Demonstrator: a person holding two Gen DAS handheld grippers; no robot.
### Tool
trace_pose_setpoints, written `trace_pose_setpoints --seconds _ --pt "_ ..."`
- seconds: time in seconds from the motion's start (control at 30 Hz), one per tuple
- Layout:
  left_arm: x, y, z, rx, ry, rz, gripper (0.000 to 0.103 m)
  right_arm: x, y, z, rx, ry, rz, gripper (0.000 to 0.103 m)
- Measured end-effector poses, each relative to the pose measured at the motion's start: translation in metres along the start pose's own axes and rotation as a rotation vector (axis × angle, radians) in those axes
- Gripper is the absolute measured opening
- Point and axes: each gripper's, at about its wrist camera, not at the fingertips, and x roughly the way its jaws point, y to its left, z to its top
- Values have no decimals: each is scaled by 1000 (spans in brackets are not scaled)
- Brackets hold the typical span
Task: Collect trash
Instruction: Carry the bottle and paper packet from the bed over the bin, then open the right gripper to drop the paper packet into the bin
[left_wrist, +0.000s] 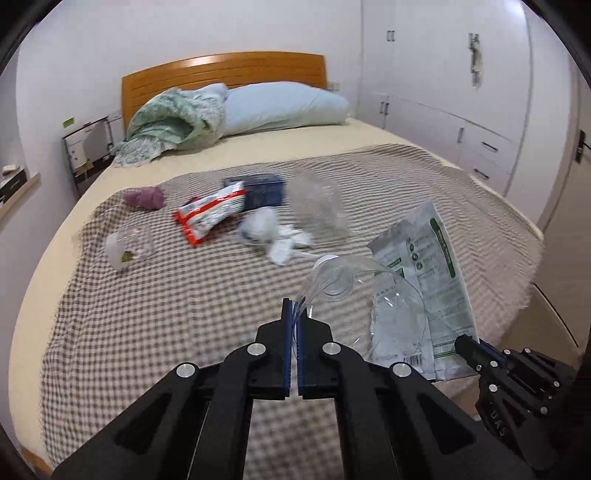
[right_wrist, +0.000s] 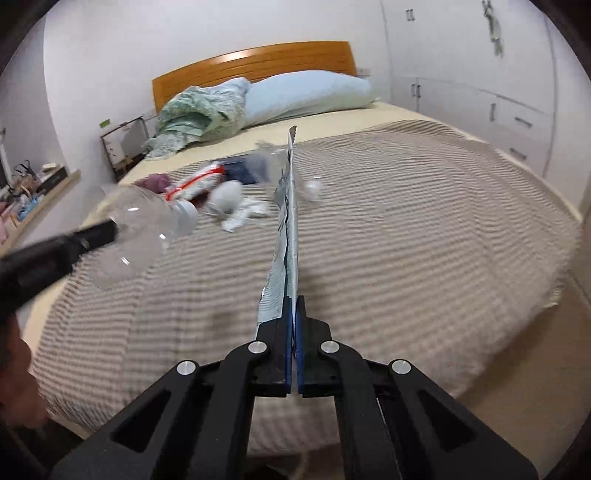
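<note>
My left gripper (left_wrist: 295, 308) is shut on the thin edge of a crushed clear plastic bottle (left_wrist: 340, 280), held up above the checked bedspread (left_wrist: 166, 314). In the right wrist view the same bottle (right_wrist: 147, 229) juts from the left gripper (right_wrist: 110, 229), its white cap toward the middle of the bed. My right gripper (right_wrist: 294, 306) is shut on a white and green packet (right_wrist: 290, 221), seen edge-on. In the left wrist view the packet (left_wrist: 436, 280) stands up from the right gripper (left_wrist: 463, 343).
Lying on the bedspread are a red and white packet (left_wrist: 212, 212), a blue box (left_wrist: 264, 190), crumpled white tissue (left_wrist: 273, 232), a purple wad (left_wrist: 144, 197), a clear cup (left_wrist: 129, 247) and another clear container (left_wrist: 317, 206). Pillow (left_wrist: 284, 107) and green blanket (left_wrist: 170, 122) lie by the headboard. White cupboards (left_wrist: 461, 92) stand right.
</note>
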Motion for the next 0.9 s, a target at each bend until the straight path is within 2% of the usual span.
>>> trace_pose_setpoints --seconds 0.07,0.23,0.4,0.57,0.7,0.83,0.9 --pt "-11 -21 -5 24 -4 -24 0 -16 -17 -7 -14 -10 -35 1" --pt "-29 -85 -30 95 23 -128 0 -63 -100 -38 -28 4 -160 1" --pt "-23 -153 -66 172 100 -203 0 -80 -184 -98 0 109 -265 1" --pt "-17 -223 -104 285 173 -271 0 -69 -242 -176 7 265 -326 1" --pt "-2 -269 -138 362 261 -314 0 -44 -280 -255 -1 438 -339 1" --pt "14 -309 -174 439 349 -346 0 -15 -289 -307 -32 560 -335 1" --pt "21 -324 -189 463 392 -362 0 3 -289 -330 -81 592 -370 2"
